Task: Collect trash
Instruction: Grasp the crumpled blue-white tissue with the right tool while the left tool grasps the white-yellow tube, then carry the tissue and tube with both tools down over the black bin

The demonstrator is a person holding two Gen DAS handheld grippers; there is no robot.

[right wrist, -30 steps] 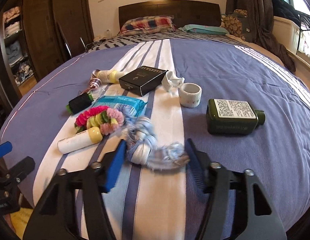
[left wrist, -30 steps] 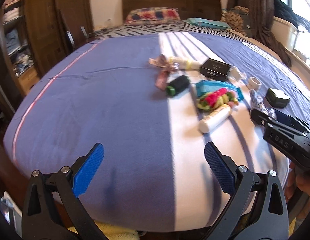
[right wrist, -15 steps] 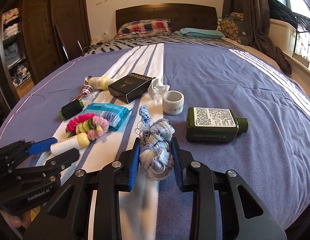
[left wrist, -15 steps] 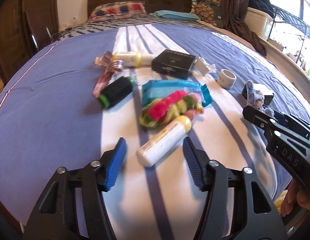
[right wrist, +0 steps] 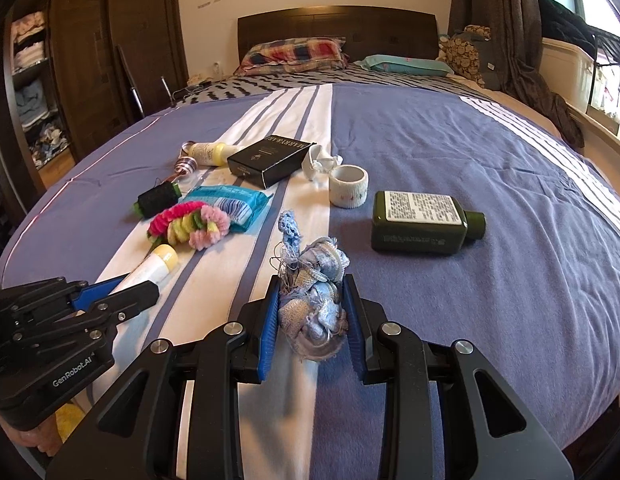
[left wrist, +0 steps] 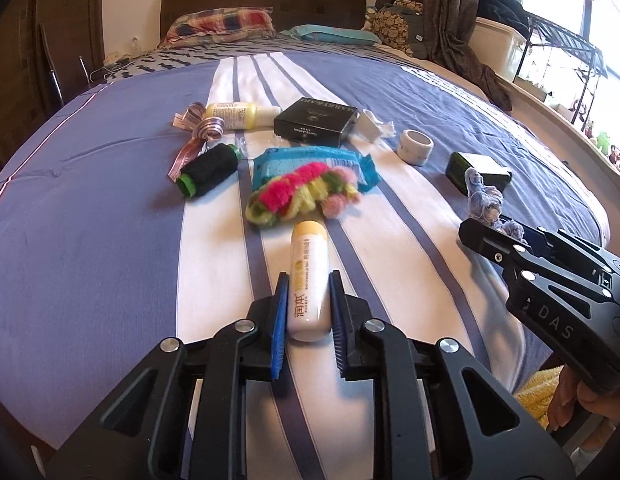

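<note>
Frayed cloth wad (right wrist: 315, 304), smooth cylindrical tube (left wrist: 308, 280), striped bedspread (right wrist: 449, 152)

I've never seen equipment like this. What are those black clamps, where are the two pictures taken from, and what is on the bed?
There is no robot. A person holds a hand-held gripper in each hand, and each carries a camera looking along its fingers. In the left view, the left hand-held gripper is closing on a white tube. In the right view, the right hand-held gripper clamps a frayed blue cloth wad. On the striped bedspread lie a green bottle, black box, thread spool and colourful scrunchie.
</note>
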